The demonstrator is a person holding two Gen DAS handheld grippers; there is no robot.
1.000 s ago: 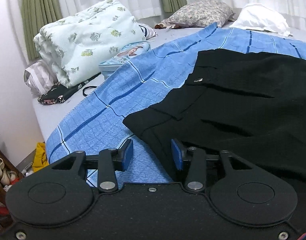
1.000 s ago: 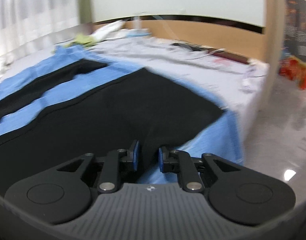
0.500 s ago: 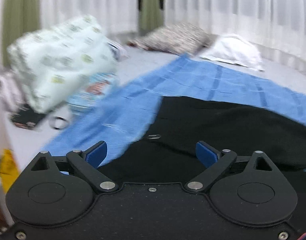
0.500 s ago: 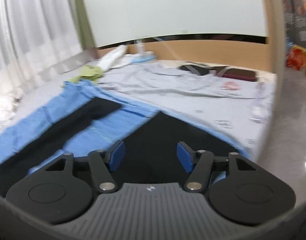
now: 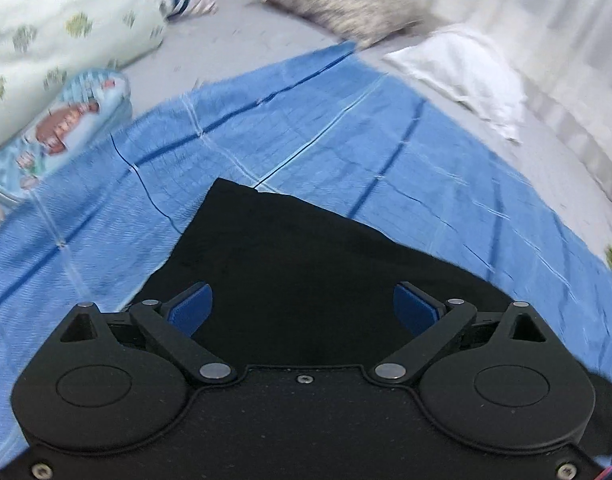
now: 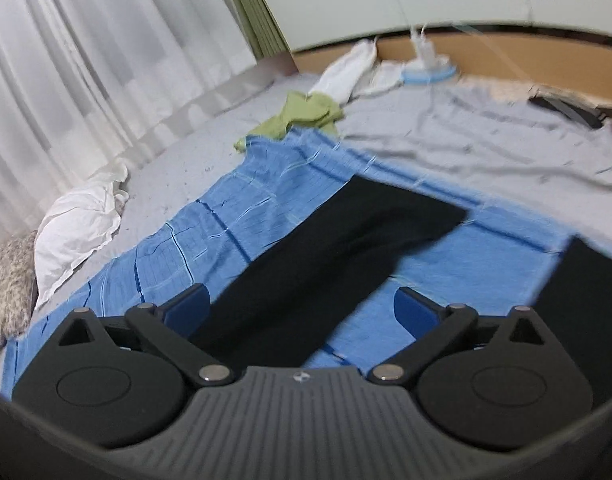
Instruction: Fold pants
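Black pants [image 5: 298,264] lie flat on a blue checked blanket [image 5: 346,140] on the bed. Left hand-held gripper [image 5: 302,308] and right hand-held gripper [image 6: 302,308] have both just spread wide, holding nothing. No readable writing.

Black pants [image 5: 306,264] lay flat on blue striped cover [image 5: 346,128], unheld. Waist end lay near, upper corner pointing far-left. In right wrist view, one leg [image 6: 330,248] stretched diagonally far-right; second dark portion [image 6: 586,288] at right edge.
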